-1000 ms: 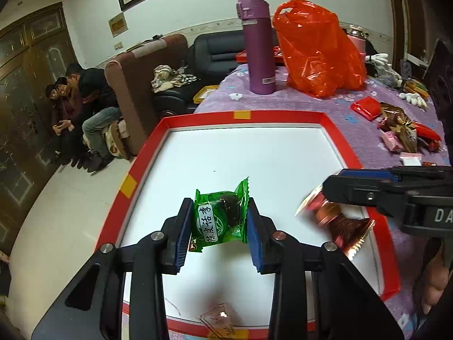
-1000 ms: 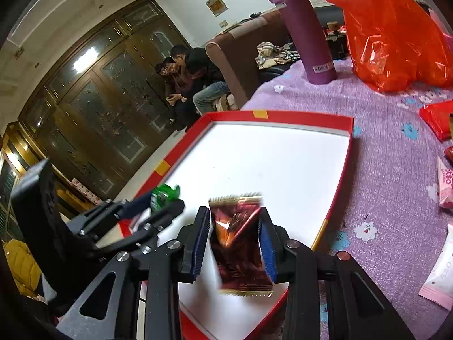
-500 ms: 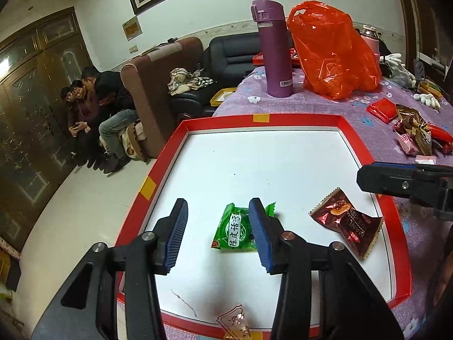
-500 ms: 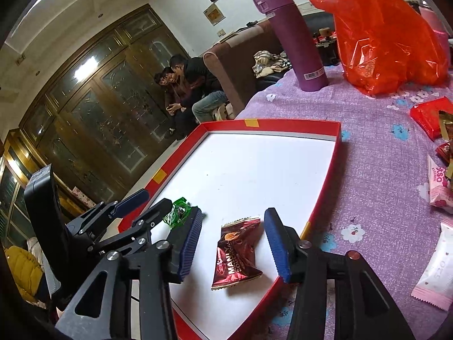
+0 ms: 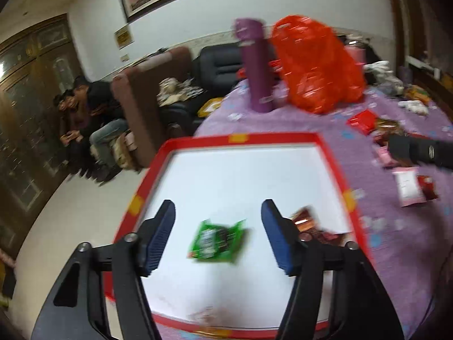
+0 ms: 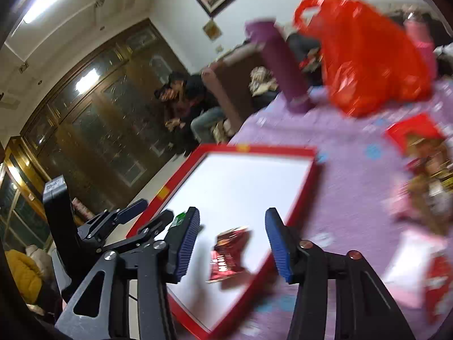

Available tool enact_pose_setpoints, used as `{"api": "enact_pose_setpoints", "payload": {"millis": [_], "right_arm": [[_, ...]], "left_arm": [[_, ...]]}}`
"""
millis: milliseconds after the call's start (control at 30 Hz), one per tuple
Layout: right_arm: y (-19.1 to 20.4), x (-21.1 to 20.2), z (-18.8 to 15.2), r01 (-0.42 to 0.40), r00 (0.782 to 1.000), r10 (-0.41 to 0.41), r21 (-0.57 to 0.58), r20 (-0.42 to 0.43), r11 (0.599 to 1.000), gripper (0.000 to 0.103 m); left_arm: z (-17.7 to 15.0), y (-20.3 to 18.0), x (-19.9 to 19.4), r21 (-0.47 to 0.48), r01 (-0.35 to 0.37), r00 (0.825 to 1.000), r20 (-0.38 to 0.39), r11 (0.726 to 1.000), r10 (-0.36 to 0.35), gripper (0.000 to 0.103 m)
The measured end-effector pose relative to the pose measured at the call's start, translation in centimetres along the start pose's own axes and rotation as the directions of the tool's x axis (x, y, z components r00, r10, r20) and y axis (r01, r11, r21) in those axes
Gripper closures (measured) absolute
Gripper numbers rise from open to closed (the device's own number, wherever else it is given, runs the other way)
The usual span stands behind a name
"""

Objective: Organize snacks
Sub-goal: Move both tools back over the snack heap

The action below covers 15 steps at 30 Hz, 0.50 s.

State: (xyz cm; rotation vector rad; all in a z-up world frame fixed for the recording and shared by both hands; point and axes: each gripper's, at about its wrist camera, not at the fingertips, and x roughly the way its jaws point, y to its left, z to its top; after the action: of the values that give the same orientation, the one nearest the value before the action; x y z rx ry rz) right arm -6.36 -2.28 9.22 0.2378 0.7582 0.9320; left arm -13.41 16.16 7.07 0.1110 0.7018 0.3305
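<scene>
A green snack packet [image 5: 216,242] lies flat on the white floor of the red-rimmed tray [image 5: 240,138]. My left gripper [image 5: 218,238] is open above it, empty. A dark red snack packet [image 6: 228,255] lies in the tray near its right rim; it shows partly behind my left finger in the left wrist view [image 5: 305,222]. My right gripper [image 6: 232,243] is open above it, empty. The tray shows in the right wrist view [image 6: 254,148]. The left gripper shows at the left of the right wrist view [image 6: 147,218]. Both views are blurred.
A purple flask [image 5: 256,70] and an orange plastic bag [image 5: 317,62] stand behind the tray on the purple tablecloth. Several loose snack packets [image 5: 407,187] lie right of the tray, also in the right wrist view [image 6: 419,181]. The table edge and floor lie left.
Both grippers opened and dropped their packets into the tray, the green one from the left, the dark red one from the right. Both have since pulled back and up, and opened wider.
</scene>
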Motion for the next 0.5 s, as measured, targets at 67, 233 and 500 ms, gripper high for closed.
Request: {"api": "enact_pose_setpoints", "payload": {"millis": [67,233,500], "right_arm": [[-2.2,-2.9,0.6,0.075,0.996,-0.075,-0.002,0.056,0.997,0.037],[-9.8,-9.6,1.3,0.302,0.943,-0.310,0.086,0.121,0.950,0.031],[-20.1,-13.3,0.7,0.432,0.886,-0.464,0.333,0.019,0.838,0.028]], "left_arm": [[0.7,-2.1,-0.8,0.037,0.056,0.998,0.018,0.998,-0.057,0.032],[2.0,-8.0,-1.7,0.141,0.202,0.979,0.004,0.969,-0.205,0.027],[3.5,-16.0,-0.6,0.239,0.324,0.946,-0.100,0.915,-0.309,0.027]]}}
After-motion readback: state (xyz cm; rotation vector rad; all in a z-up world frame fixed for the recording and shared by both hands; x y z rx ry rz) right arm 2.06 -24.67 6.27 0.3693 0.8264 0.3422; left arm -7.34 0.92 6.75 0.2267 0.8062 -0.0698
